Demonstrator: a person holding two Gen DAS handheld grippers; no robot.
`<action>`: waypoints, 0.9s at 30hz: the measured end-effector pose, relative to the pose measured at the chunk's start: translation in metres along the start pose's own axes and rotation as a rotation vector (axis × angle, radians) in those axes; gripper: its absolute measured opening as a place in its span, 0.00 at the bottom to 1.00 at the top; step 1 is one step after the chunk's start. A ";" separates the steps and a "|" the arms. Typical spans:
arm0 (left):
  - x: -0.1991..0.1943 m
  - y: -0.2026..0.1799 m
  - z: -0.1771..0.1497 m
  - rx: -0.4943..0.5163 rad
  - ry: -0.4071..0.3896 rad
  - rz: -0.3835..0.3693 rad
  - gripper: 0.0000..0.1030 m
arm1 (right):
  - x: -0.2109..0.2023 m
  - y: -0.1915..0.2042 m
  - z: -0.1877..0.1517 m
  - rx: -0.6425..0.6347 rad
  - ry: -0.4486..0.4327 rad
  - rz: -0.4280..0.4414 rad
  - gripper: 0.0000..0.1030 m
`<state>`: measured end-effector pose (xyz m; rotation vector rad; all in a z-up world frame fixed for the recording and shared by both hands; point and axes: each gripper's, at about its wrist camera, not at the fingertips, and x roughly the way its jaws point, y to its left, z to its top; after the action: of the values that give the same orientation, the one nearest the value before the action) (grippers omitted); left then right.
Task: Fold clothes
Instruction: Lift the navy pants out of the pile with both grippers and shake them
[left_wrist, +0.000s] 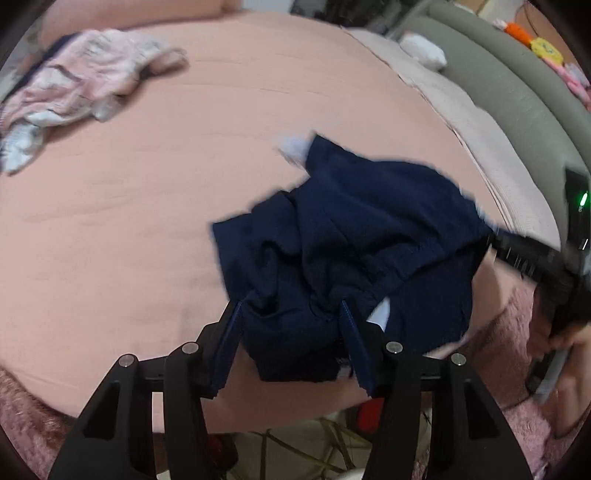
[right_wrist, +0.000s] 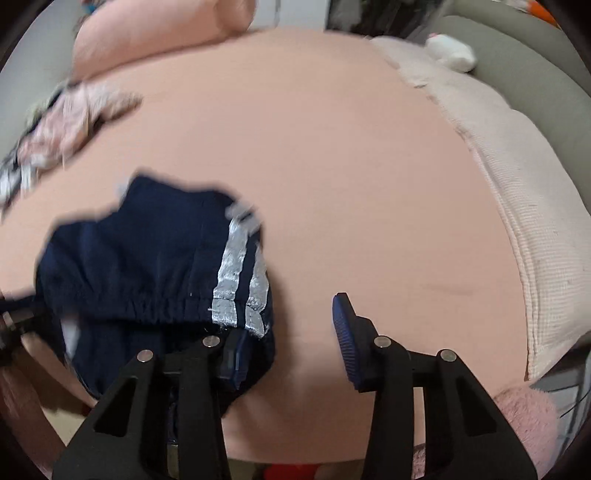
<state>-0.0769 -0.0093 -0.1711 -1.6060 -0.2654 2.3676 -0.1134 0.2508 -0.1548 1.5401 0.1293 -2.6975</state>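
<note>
A crumpled navy garment (left_wrist: 351, 229) with two silver side stripes (right_wrist: 232, 269) and an elastic waistband lies on the pink bed sheet (left_wrist: 129, 221) near its front edge. My left gripper (left_wrist: 291, 306) points down onto it with the jaws wide, a bunch of navy cloth lying between the blue pads. My right gripper (right_wrist: 290, 317) stands open at the striped end of the garment (right_wrist: 140, 258). Its left finger (right_wrist: 232, 358) touches the waistband's edge and only bare sheet shows between the pads. In the left wrist view the right gripper's black body (left_wrist: 576, 258) sits at the right edge, blurred.
A heap of pink and white clothes (left_wrist: 85, 85) lies at the far left of the bed. A pink pillow (right_wrist: 155, 33) is at the back, and a pale ribbed blanket (right_wrist: 535, 221) and a white soft toy (left_wrist: 424, 51) are on the right. A fluffy pink rug (left_wrist: 509, 325) borders the front.
</note>
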 end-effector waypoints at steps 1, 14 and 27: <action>0.004 -0.004 -0.003 0.026 0.001 0.016 0.54 | -0.004 -0.006 0.000 0.032 -0.017 0.008 0.40; -0.001 -0.035 -0.007 0.216 -0.115 0.240 0.45 | -0.051 -0.031 0.003 0.125 -0.161 0.100 0.30; 0.004 -0.038 -0.006 0.179 -0.102 0.233 0.12 | -0.005 -0.010 -0.035 0.124 0.030 0.108 0.32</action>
<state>-0.0687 0.0275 -0.1654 -1.5071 0.1199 2.5647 -0.0813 0.2635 -0.1682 1.5710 -0.1196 -2.6448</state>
